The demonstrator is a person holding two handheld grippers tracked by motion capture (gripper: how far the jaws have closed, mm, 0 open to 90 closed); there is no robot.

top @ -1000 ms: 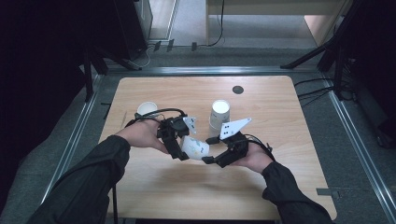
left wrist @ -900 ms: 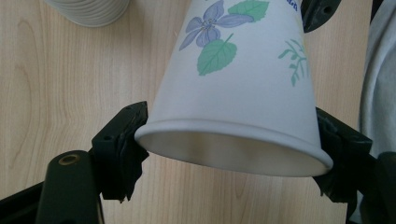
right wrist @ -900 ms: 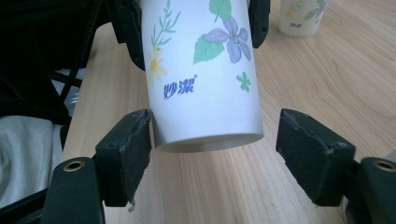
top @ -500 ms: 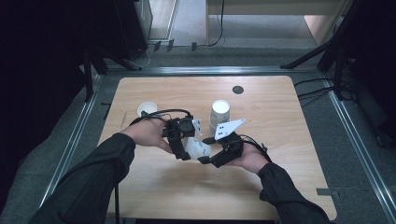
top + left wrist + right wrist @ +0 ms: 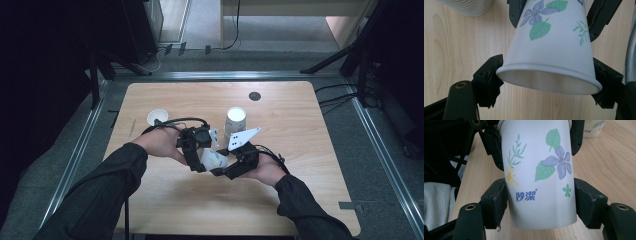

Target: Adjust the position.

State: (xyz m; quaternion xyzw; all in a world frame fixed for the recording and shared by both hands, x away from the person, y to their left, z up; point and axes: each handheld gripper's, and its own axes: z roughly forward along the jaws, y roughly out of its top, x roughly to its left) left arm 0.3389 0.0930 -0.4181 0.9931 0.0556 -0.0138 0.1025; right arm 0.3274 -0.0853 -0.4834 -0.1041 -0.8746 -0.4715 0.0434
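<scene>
Right gripper view: paper cup (image 5: 540, 177) between both tongs, left (image 5: 547, 72) clamped, right (image 5: 540, 202) just closed on it

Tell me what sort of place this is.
Probably a lab or recording workspace, not a home: a bare wooden table stands inside metal floor rails, cables trail across grey carpet, and dark stands surround it. Both hand-held grippers meet on a flowered paper cup.

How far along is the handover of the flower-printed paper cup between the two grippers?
Done: the left gripper clamps the white flower-printed paper cup at its rim end. In hand: the right gripper has just been closing around the cup's base end, pads at its wall. Left: the left gripper's release. A second paper cup and a small white cup wait on the wooden table.
</scene>
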